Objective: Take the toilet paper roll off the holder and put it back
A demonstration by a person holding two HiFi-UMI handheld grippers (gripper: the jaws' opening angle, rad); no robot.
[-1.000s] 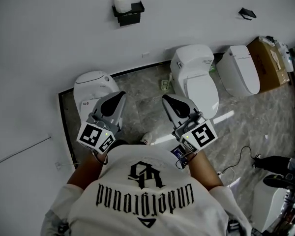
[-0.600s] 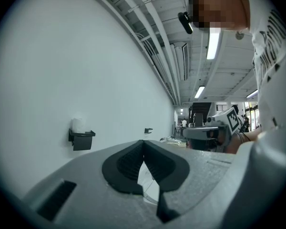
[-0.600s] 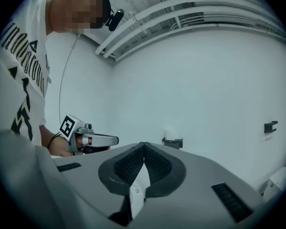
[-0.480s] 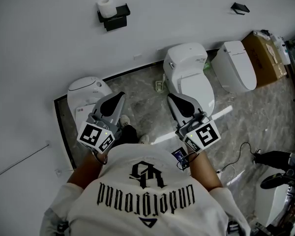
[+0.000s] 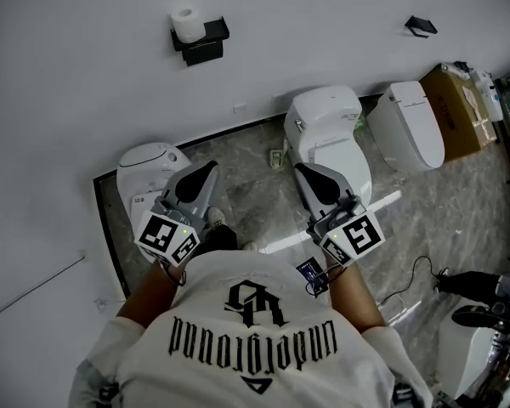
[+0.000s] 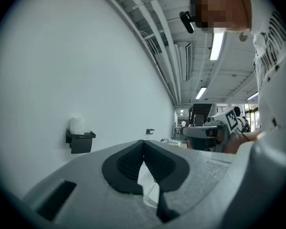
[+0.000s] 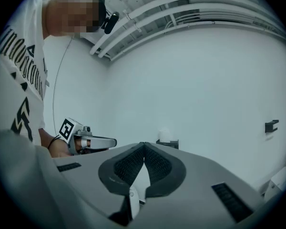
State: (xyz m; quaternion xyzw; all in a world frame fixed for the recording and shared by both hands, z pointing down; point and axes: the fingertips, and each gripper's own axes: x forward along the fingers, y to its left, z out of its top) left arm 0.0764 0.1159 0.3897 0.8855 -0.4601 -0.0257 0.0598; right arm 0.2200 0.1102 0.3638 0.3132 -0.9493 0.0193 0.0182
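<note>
While the person stands facing the white wall [image 5: 85,100], both claws are held low in front of the chest, side by side but apart. The L gripper [image 5: 206,169] is clenched tight, pads tip to tip, w/ nothing in it. The R gripper [image 5: 303,171] is clenched the same way & is empty too. The toilet paper roll [image 5: 186,24] sits upright on top of the black holder [image 5: 206,48] on the wall ahead, well apart from both claws. Nothing touches it. Down on the grey stone floor [image 5: 255,202] are 3 white toilets: the L toilet [image 5: 151,161] under the L gripper, the mid toilet [image 5: 327,126] by the R gripper, and the R toilet [image 5: 408,124] further R. A brown box [image 5: 459,100] stands just beside that last one. A small black thing [image 5: 420,25] is on the wall too, way off to the R.
</note>
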